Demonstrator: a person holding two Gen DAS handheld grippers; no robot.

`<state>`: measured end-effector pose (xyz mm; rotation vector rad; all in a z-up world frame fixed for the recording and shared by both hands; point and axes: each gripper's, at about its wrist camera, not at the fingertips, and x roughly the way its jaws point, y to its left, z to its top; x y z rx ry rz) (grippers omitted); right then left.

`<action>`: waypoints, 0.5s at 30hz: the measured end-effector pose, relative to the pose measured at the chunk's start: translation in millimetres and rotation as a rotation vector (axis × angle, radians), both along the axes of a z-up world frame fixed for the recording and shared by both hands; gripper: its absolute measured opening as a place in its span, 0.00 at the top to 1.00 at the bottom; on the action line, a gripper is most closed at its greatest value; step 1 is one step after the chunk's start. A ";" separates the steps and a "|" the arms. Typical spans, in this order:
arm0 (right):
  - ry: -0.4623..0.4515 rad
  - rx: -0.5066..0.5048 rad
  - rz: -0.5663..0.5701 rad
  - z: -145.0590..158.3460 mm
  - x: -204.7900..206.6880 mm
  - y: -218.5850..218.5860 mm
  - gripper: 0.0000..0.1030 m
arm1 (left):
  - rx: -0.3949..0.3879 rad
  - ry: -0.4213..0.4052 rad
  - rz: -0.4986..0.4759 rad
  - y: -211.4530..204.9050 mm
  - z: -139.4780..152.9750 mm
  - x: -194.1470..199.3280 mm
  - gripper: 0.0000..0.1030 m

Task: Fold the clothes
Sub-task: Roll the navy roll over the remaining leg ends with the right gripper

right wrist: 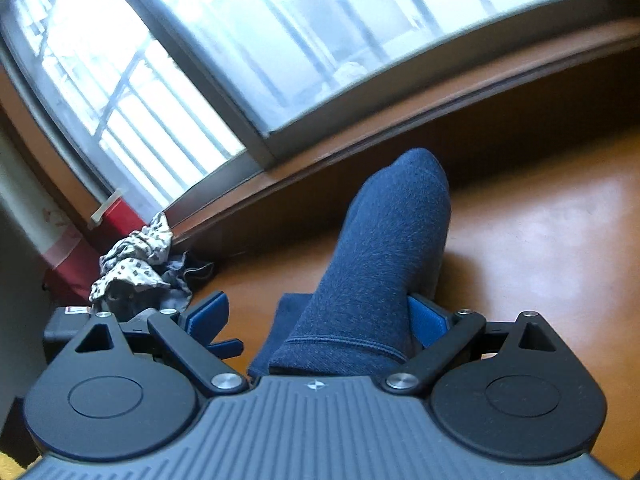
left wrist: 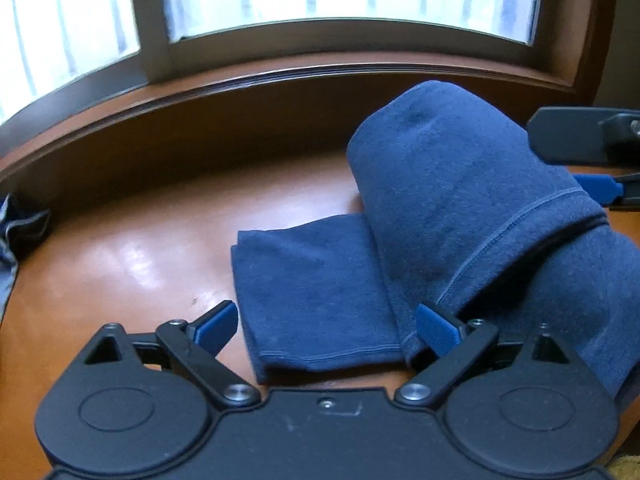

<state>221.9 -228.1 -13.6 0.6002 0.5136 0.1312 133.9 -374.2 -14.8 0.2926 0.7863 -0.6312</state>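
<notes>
A dark blue knit garment [left wrist: 460,208] lies partly folded on a brown wooden surface [left wrist: 132,256] below a window. Its flat lower layer [left wrist: 312,292] reaches left, and a thicker folded part humps up over it to the right. My left gripper [left wrist: 326,330] is open at the near hem, its right pad against the edge of the fold. My right gripper [right wrist: 318,318] is also open, and the raised hump of the garment [right wrist: 384,248] stands between its fingers. One of its fingers [left wrist: 568,140] shows behind the garment in the left wrist view.
A pile of patterned and grey clothes [right wrist: 132,264] lies by a red box [right wrist: 76,248] at the far left under the window. A grey cloth edge [left wrist: 16,232] shows at the left. The window sill [left wrist: 280,92] bounds the back. Bare wood [right wrist: 540,240] lies right of the garment.
</notes>
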 end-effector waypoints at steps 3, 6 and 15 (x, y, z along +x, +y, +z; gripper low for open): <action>-0.011 -0.026 0.029 4.4 7.2 13.6 0.06 | -0.011 0.009 0.030 11.1 -1.8 4.7 0.07; -0.019 -0.044 0.058 6.9 13.3 23.2 0.06 | 0.001 0.019 0.044 16.4 -5.8 7.3 0.07; -0.040 -0.082 0.146 11.6 29.1 44.3 0.05 | 0.077 -0.049 0.040 16.9 -10.0 -3.5 0.07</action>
